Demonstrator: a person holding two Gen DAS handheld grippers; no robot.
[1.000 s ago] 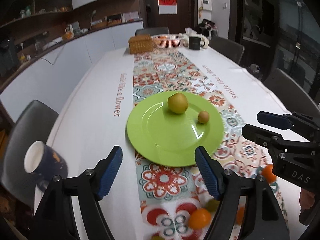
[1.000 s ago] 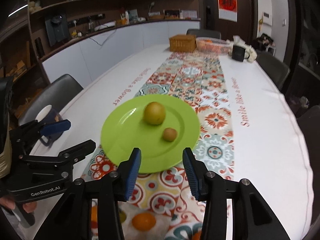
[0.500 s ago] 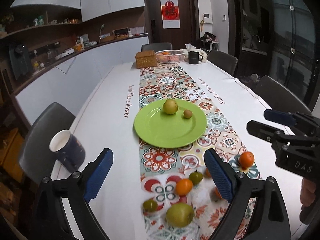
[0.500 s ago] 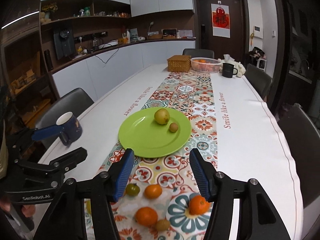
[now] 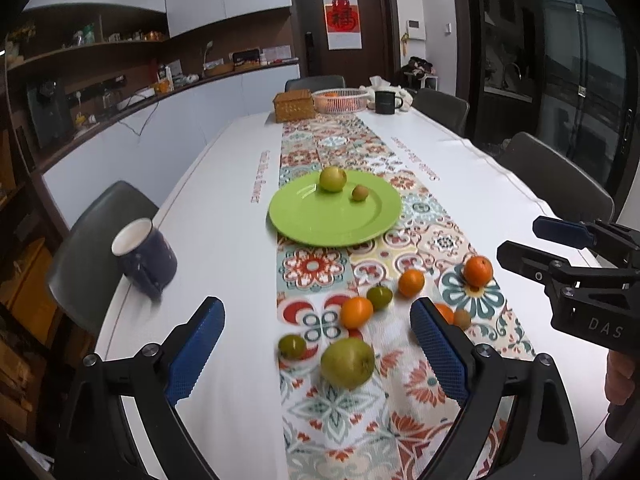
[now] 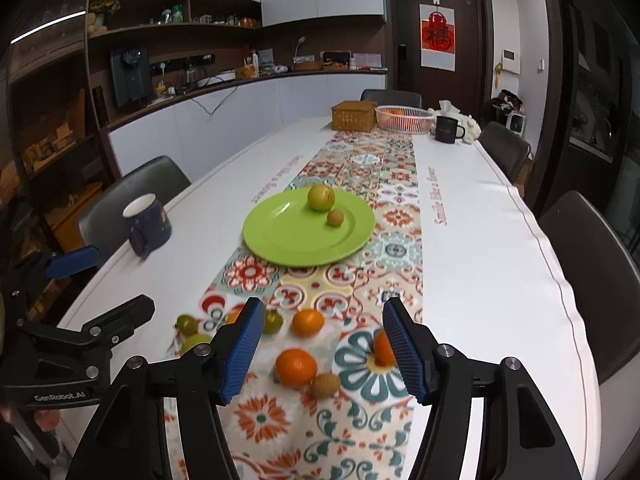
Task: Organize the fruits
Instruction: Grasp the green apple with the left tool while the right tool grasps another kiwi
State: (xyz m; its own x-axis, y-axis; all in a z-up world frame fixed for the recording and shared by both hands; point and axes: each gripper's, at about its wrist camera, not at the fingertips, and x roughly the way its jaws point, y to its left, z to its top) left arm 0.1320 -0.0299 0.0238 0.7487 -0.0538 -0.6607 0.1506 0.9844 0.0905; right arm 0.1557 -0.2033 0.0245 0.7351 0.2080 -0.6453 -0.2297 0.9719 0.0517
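Observation:
A green plate (image 5: 332,224) (image 6: 296,240) lies on the patterned runner with a yellow-green round fruit (image 5: 333,179) (image 6: 321,197) and a small brown fruit (image 5: 360,193) (image 6: 335,217) on it. Nearer me, loose fruit is scattered on the runner: oranges (image 5: 477,270) (image 6: 296,367), small green fruits (image 5: 379,297) (image 6: 273,321), a large green fruit (image 5: 347,362) and a brown one (image 6: 325,385). My left gripper (image 5: 316,306) (image 6: 120,280) hangs open above the loose fruit, holding nothing. My right gripper (image 6: 324,304) (image 5: 522,240) has its jaws opening, with nothing between them.
A dark blue mug (image 5: 144,258) (image 6: 146,224) stands near the table's left edge. At the far end are a wicker box (image 5: 293,106), a white basket (image 5: 340,101) with oranges and a black mug (image 5: 386,102). Grey chairs (image 6: 588,264) line both sides.
Both grippers have drawn back from the plate, so the loose fruit near the table's front came into view. Both pairs of jaws stand wider than before.

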